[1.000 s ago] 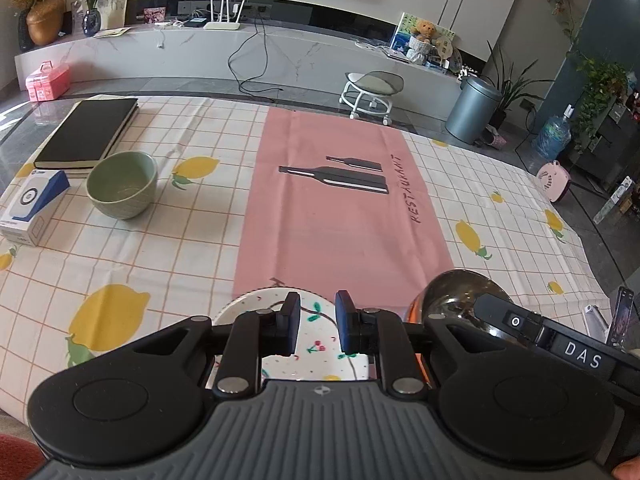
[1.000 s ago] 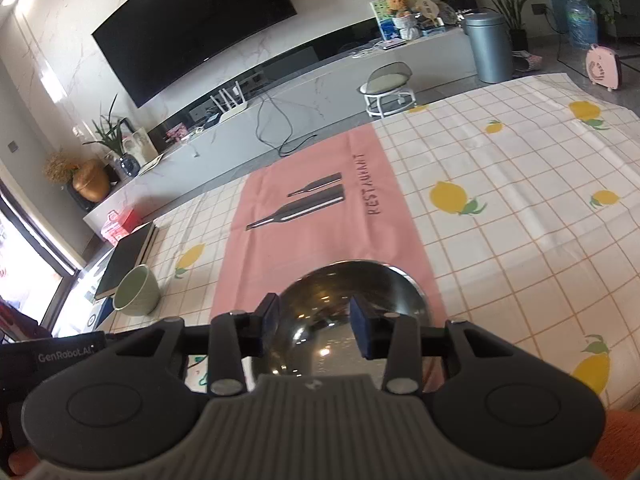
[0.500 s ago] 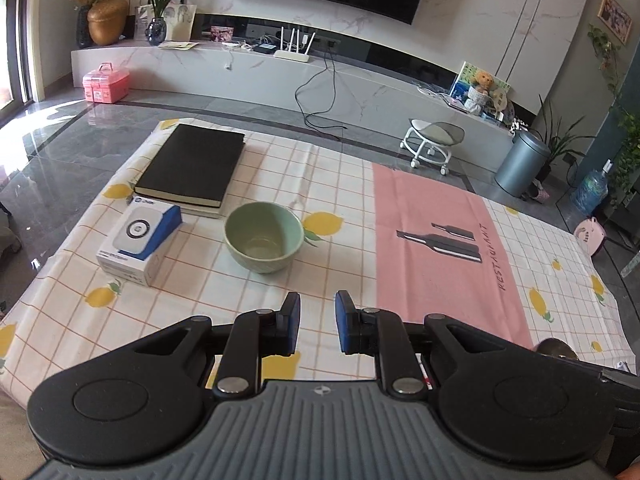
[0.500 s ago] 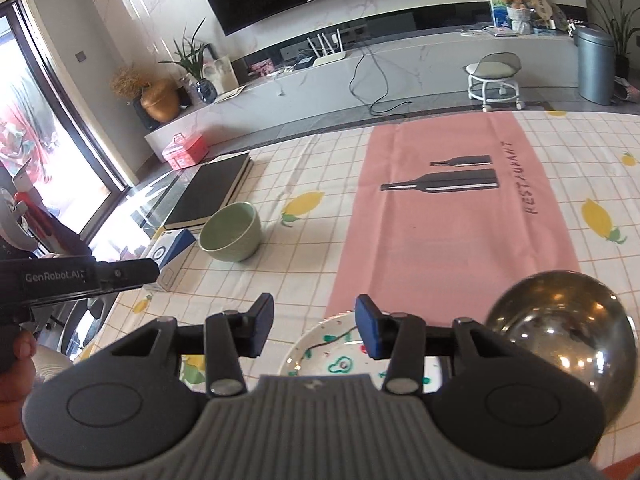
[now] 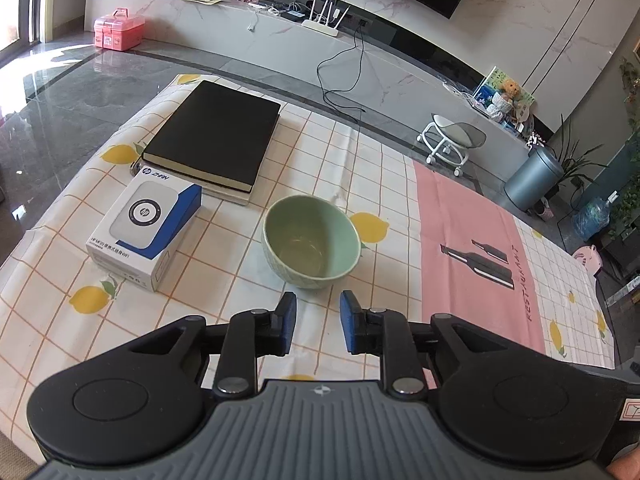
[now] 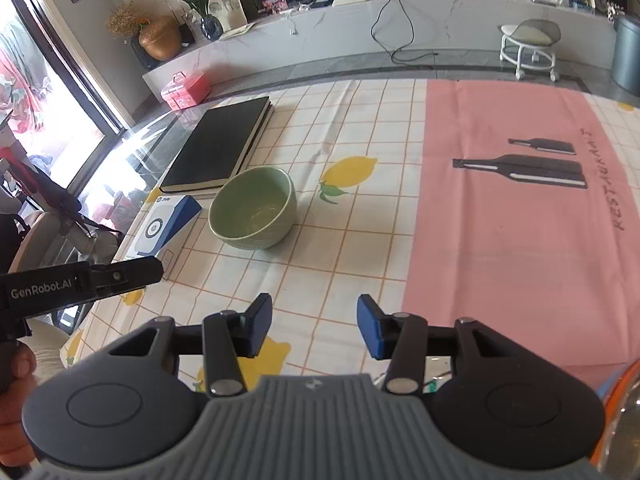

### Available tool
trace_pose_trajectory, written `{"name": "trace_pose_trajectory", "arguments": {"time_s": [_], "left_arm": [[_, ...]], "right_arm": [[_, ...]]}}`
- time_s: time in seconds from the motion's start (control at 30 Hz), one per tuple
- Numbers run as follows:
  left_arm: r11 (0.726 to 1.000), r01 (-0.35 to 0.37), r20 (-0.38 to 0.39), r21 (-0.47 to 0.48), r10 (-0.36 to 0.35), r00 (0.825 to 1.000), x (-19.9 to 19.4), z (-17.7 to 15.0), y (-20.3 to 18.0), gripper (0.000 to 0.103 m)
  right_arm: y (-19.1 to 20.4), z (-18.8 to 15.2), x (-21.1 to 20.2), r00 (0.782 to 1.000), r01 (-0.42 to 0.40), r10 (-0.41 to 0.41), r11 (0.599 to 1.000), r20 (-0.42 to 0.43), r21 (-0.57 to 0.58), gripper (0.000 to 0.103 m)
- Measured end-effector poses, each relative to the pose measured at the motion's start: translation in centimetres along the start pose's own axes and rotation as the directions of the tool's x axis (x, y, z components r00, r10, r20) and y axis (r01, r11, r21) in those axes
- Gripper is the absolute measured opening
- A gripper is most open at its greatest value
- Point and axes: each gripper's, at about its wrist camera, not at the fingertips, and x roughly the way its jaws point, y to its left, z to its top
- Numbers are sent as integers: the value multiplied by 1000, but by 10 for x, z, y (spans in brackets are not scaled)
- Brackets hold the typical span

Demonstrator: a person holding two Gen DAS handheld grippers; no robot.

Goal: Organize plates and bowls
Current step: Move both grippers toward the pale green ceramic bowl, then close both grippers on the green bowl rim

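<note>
So both grippers are aimed at the green bowl (image 5: pixel 311 242) right now, and this is where it could get messy. In the left wrist view the bowl sits upright and empty on the lemon-print tablecloth (image 5: pixel 72 248), at 12 o'clock just past the left gripper (image 5: pixel 318 324). Its jaws have just been opening, they stand partly apart with nothing between them, not touching the bowl yet.

From the right wrist view the bowl is off at 11 o'clock from the right gripper (image 6: pixel 314 330), further away. That one has also just been opening, about half spread, and it's empty too.

My worries:
- The bowl wall looks thick and rounded. The left gap looks too narrow to straddle the rim, so a pad could bump the rim and shove the bowl instead.
- At 9 o'clock of the bowl sit the white and blue HP box (image 5: pixel 146 228) and the black notebook (image 5: pixel 216 136), so a shoved bowl could knock into them.
- 2 grippers on 1 bowl means they could clash; the left gripper already pokes into the right view at 9 o'clock.
- The cloth could bunch if the bowl gets dragged.
</note>
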Motion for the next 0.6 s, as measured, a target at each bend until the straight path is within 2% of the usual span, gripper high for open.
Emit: {"name": "trace_pose_trajectory", "arguments": {"time_s": [0.1, 0.33, 0.6], "left_arm": [[999, 13, -6, -30, -14, 1000, 15, 9, 7, 28], [996, -5, -10, -87, 4, 1000, 52, 28, 21, 29], [992, -35, -53, -117, 29, 998, 91, 42, 35, 31]], "right_arm": [[5, 15, 21, 1000, -4, 5, 1000, -24, 17, 46], [13, 55, 57, 999, 27, -26, 998, -20, 48, 39], [18, 76, 95, 997, 44, -39, 996, -60, 80, 39]]}}
